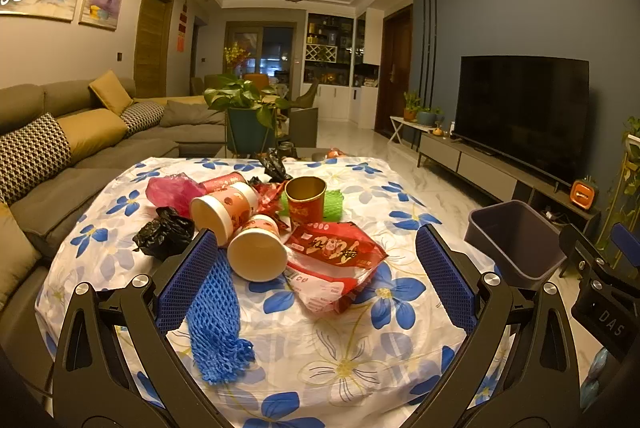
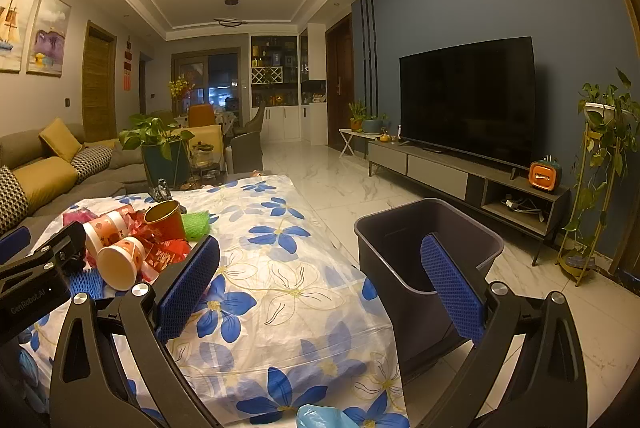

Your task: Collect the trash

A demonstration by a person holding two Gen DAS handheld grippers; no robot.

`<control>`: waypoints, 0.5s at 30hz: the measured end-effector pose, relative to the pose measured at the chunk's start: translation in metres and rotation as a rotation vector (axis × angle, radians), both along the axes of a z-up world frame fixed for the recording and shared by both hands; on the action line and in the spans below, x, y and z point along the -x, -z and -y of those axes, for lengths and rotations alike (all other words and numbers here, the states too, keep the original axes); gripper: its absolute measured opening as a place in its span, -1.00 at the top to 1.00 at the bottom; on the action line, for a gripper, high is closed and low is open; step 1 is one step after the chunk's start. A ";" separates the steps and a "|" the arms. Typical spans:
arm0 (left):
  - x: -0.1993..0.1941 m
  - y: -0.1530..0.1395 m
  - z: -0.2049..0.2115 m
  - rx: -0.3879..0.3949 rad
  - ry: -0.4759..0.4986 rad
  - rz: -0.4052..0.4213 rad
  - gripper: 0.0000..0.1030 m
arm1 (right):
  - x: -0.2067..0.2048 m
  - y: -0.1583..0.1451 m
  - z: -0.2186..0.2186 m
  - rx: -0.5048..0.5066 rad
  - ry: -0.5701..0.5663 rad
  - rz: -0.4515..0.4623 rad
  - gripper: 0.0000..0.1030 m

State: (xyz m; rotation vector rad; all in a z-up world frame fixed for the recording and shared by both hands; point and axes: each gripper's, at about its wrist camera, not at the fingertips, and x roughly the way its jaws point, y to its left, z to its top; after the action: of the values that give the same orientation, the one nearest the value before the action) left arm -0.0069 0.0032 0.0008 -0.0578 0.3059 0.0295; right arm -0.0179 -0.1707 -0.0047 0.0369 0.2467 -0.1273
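Trash lies heaped on the floral tablecloth (image 1: 360, 348): paper cups (image 1: 258, 254), a red-and-gold cup (image 1: 306, 201) standing upright, a red snack wrapper (image 1: 336, 256), a blue foam net (image 1: 216, 328), a black bag (image 1: 164, 234), a pink bag (image 1: 170, 189) and a green net (image 1: 334, 205). My left gripper (image 1: 316, 268) is open above the table, its fingers either side of the nearest cup and the wrapper. My right gripper (image 2: 320, 276) is open over the table's right edge. The dark grey bin (image 2: 424, 256) stands on the floor right of the table.
A grey sofa (image 1: 80, 147) runs along the left. A potted plant (image 1: 244, 115) stands beyond the table. On the right are a TV (image 2: 468, 99) on a low cabinet (image 2: 460, 175) and a plant stand (image 2: 600, 167). A light blue bag (image 2: 324, 418) lies at the table's near edge.
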 end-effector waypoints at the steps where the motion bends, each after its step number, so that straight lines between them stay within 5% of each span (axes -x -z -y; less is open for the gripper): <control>1: 0.000 0.000 0.000 0.000 -0.001 0.000 -0.89 | 0.000 0.000 0.000 0.000 0.000 0.000 -0.89; 15: 0.000 0.000 -0.001 0.001 0.000 0.000 -0.89 | 0.000 0.000 -0.001 0.003 0.001 0.003 -0.89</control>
State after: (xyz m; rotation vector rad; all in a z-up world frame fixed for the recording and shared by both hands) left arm -0.0069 0.0038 0.0008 -0.0588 0.3060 0.0293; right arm -0.0179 -0.1700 -0.0046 0.0345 0.2434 -0.1286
